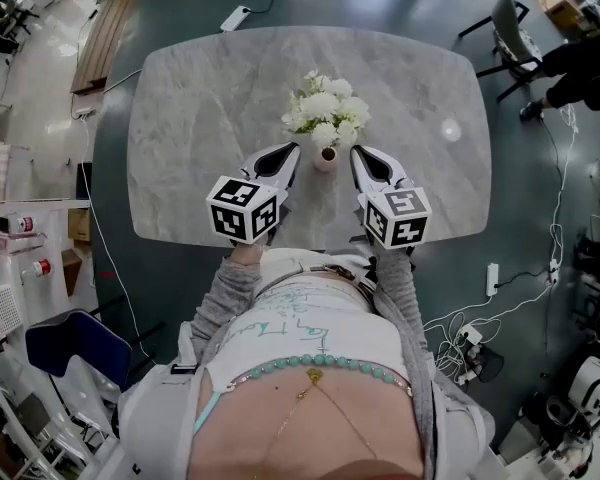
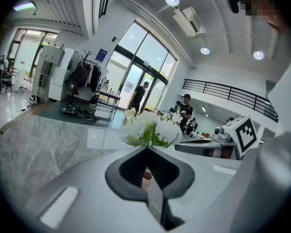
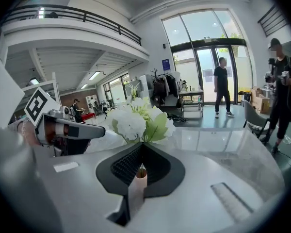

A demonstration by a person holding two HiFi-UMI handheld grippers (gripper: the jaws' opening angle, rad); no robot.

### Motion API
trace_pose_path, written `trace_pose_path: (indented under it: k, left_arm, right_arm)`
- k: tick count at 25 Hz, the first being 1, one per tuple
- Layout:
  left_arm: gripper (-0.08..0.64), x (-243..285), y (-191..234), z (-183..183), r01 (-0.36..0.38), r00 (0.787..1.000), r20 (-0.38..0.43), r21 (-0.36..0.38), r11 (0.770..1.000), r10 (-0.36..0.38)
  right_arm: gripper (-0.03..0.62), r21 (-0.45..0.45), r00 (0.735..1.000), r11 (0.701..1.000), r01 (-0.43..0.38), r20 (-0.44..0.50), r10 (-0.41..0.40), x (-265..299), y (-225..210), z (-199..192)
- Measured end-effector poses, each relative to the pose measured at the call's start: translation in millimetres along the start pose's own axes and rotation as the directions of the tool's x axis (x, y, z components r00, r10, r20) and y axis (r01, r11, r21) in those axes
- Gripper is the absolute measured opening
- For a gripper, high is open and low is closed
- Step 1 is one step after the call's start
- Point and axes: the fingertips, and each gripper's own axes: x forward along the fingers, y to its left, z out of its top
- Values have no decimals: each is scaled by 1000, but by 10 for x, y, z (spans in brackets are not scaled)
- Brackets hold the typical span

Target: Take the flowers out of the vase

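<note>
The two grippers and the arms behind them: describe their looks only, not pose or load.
The left gripper and right gripper are pale grey shells tapering to a point, with black pads lining the jaws. Each carries a white cube printed with black square markers. Both arms wear grey knit sleeves.

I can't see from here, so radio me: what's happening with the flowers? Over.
Left gripper shut, empty; right gripper shut, empty. Bunch of white flowers in small pink vase, between the two. Nothing blocking them.
</note>
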Motion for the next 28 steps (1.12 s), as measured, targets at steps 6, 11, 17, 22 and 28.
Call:
trace_pose_path:
  k: [6,11,17,22,28]
  left_arm:
    - [0,6,-68,-26,-58,998,14,-22,998,58]
    - [0,10,-96,-37,-86,996,32,-56,995,87]
    - [0,-8,-76,-18,-121,991,51,-82,989,125]
    - [0,-11,-67,-68,-140,988,51,-102,985,146]
    - [0,39,-56,-112,-151,987,40,-114,982,156]
  right_arm:
    - [26,-37,997,997,-71,-9,70,69,-18,9]
    - [26,-55,993,992,-114,-29,112,126,-17,0]
    - [26,-59,987,986,-155,-54,152,194,-15,-38]
    - [26,-69,979,979,-190,-87,184,299,16,-98]
    - [26,-118,969,968,-222,-141,205,398,-12,-177]
